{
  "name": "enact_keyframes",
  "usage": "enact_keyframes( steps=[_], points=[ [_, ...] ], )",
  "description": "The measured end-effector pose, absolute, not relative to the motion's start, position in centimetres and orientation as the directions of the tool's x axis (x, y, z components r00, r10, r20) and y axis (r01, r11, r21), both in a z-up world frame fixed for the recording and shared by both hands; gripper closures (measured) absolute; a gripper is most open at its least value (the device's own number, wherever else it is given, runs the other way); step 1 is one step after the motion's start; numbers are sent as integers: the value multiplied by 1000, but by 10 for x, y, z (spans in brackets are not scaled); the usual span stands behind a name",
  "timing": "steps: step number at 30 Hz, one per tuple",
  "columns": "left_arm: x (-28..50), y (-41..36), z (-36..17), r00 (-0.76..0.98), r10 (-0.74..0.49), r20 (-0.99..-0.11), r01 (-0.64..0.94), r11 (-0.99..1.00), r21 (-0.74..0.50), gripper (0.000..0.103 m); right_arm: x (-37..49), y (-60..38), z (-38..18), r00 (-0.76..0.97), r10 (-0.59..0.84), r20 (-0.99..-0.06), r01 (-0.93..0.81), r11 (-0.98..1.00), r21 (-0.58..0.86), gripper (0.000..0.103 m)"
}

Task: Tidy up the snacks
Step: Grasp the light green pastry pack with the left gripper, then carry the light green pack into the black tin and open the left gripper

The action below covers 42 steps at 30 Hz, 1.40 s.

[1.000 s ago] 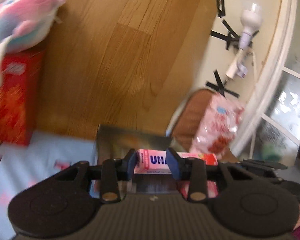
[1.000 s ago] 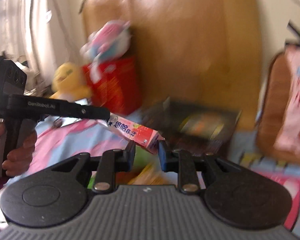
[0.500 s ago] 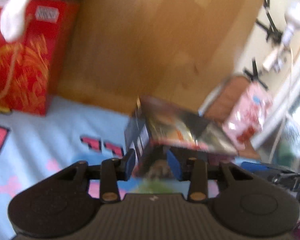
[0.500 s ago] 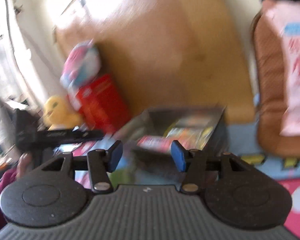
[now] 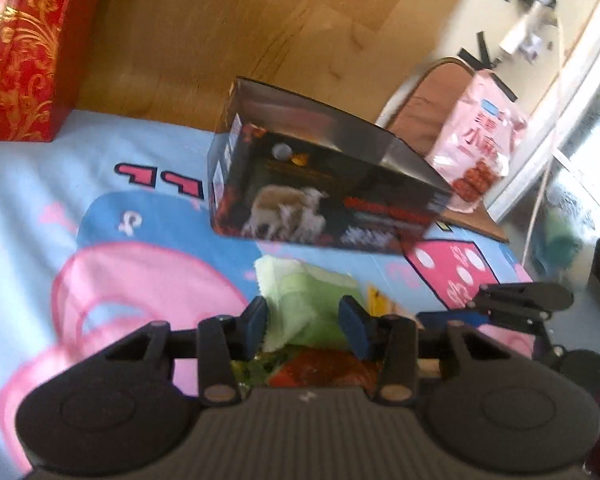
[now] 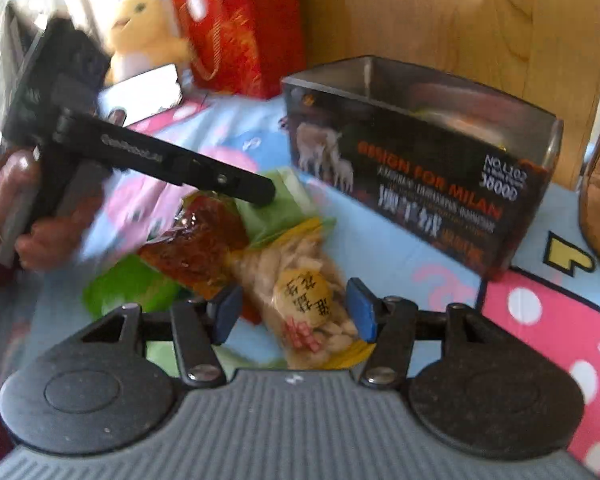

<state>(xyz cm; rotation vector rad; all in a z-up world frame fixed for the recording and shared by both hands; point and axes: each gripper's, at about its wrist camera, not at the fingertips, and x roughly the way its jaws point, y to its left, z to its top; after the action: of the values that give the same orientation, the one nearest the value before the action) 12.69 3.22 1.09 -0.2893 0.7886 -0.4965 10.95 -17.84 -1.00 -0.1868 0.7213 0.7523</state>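
Observation:
An open black carton (image 5: 328,196) with a silver inside stands on the cartoon mat; it also shows in the right wrist view (image 6: 420,160). A pile of snack packs lies in front of it: a green pack (image 5: 308,300), a red pack (image 6: 196,248) and a clear pack of pale snacks with a yellow label (image 6: 304,288). My left gripper (image 5: 303,326) is open and empty over the green pack. My right gripper (image 6: 294,312) is open and empty, with the pale snack pack between its fingers.
A red gift bag (image 5: 16,52) stands at the back left by a wooden board (image 5: 220,20). A pink snack bag (image 5: 480,140) leans on a brown cushion at the right. A yellow plush chick (image 6: 140,28) and a phone (image 6: 140,92) lie at the far left.
A second ago both grippers held a pink box over the carton. Both have let go, opened and dropped back down to the snack pile.

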Motion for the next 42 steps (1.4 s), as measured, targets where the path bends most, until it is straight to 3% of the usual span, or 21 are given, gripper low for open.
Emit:
enact_keyframes(
  steps=[6,9,13,18,20,24,29,32,36,39,42],
  points=[
    [120,57,34,645,-537,-544,294,831,-472,47,87,-194,4,561,555,-614,-670,740,58,41],
    [135,59,32,631,-539,-557,265,825,-499,47,93,-185,17,582,588,-562,-674,735,72,37],
    [146,54,17,570,-562,-599,257,815,-519,48,116,-147,12,560,548,-621,-706,708,-12,39],
    [148,39,4,553,-576,-602,310,813,-493,62,147,-126,0,474,521,-710,-736,677,4,60],
    [149,39,6,560,-578,-593,313,811,-494,64,160,-128,-1,436,547,-715,-721,687,86,61],
    [137,48,23,593,-607,-529,343,785,-515,65,152,-133,1,460,563,-687,-695,709,116,63],
    [99,44,63,693,-565,-447,390,816,-427,65,122,-141,24,520,620,-588,-685,714,147,66],
    [72,29,85,660,-640,-394,499,765,-407,65,99,-146,33,531,659,-533,-673,710,207,66],
    [49,-11,85,586,-679,-442,587,732,-346,60,68,-142,10,574,576,-582,-636,762,127,64],
    [47,-22,70,517,-701,-491,574,709,-409,60,39,-153,2,691,447,-568,-548,836,-8,64],
    [40,-5,70,559,-682,-471,525,731,-436,59,17,-184,2,700,449,-556,-498,864,71,57]
  ],
)
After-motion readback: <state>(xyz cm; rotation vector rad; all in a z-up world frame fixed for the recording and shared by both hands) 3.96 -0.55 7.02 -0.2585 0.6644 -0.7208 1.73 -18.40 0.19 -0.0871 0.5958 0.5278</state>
